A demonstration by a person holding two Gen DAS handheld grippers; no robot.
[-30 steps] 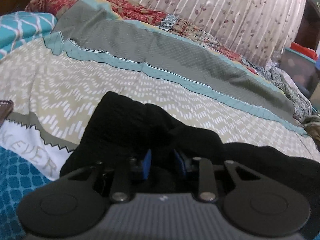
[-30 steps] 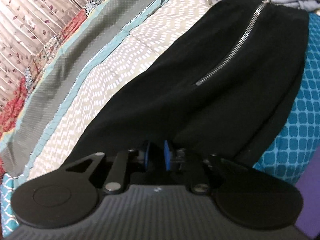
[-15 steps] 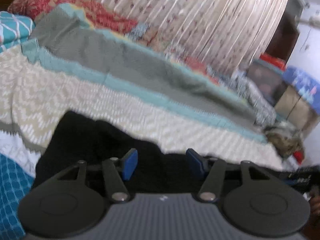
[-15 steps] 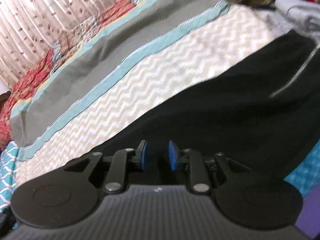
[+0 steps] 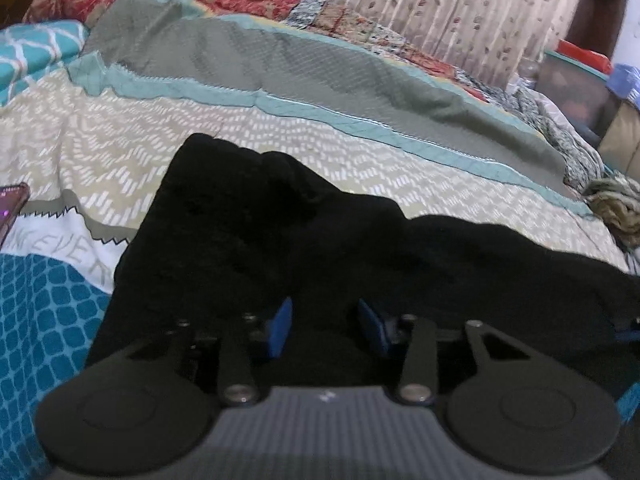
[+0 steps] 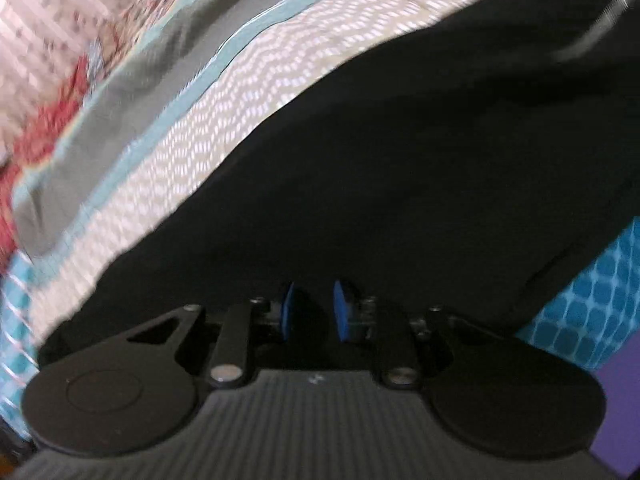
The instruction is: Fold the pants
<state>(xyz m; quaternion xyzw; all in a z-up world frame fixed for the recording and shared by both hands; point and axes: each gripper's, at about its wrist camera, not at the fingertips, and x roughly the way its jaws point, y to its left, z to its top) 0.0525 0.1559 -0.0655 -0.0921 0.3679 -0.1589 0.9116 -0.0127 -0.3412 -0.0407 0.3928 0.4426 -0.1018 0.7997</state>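
Note:
Black pants [image 5: 280, 232] lie across the patterned bedspread [image 5: 248, 140], bunched and creased at the far left end. My left gripper [image 5: 326, 326] hovers low over that bunched part. Its jaws are closing, with black cloth between the blue pads [image 5: 280, 326] and a gap still on each side. In the right wrist view the pants [image 6: 420, 152] stretch away to the upper right, where a blurred silver zipper [image 6: 588, 36] shows. My right gripper [image 6: 312, 312] is at the near edge of the cloth, jaws closing narrowly on a fold of it.
A phone [image 5: 10, 208] lies at the left edge of the bed. Curtains [image 5: 440, 4] hang behind the bed, and boxes [image 5: 576, 80] and a heap of cloth [image 5: 616, 204] sit at the right. A purple surface [image 6: 616, 412] shows at the lower right.
The left jaws opened wide half a second ago and have come partly back together over the bunched cloth. The right gripper swung sideways along the pants, so its view is now blurred.

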